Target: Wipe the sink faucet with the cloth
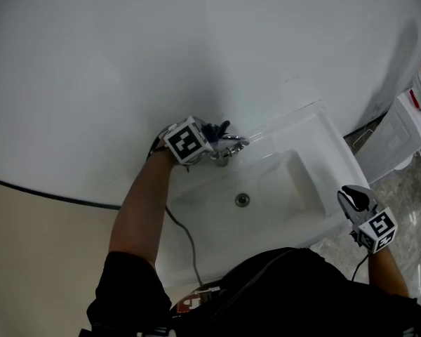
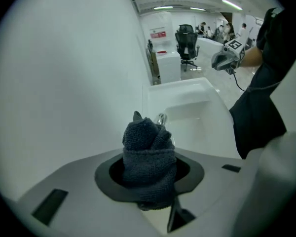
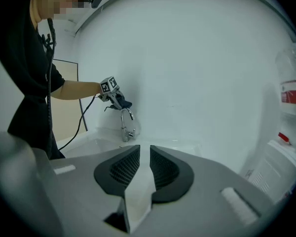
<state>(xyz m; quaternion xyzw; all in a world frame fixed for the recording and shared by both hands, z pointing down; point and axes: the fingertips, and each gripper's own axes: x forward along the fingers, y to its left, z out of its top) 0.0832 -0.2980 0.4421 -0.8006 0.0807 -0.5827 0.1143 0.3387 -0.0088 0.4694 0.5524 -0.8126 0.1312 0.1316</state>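
**Cloth held at the faucet by the left gripper**

The dark cloth [image 2: 149, 157] is clamped between the jaws of the left gripper [image 2: 149, 184], bunched and standing up from the pads. In that gripper's own view only a chrome glint of the faucet [image 2: 162, 118] is seen just behind the cloth. The right gripper view gives the side profile: the faucet's curved spout [image 3: 127, 125] is shown whole, with the cloth [image 3: 123, 103] set at the top of its arch. The drain [image 1: 243, 200] and the white sink [image 1: 316, 128] are laid out only in the head view, where the right gripper [image 1: 354, 199] is seen off the sink's right edge, well apart from the faucet. Its jaws are seen slightly parted with nothing between them
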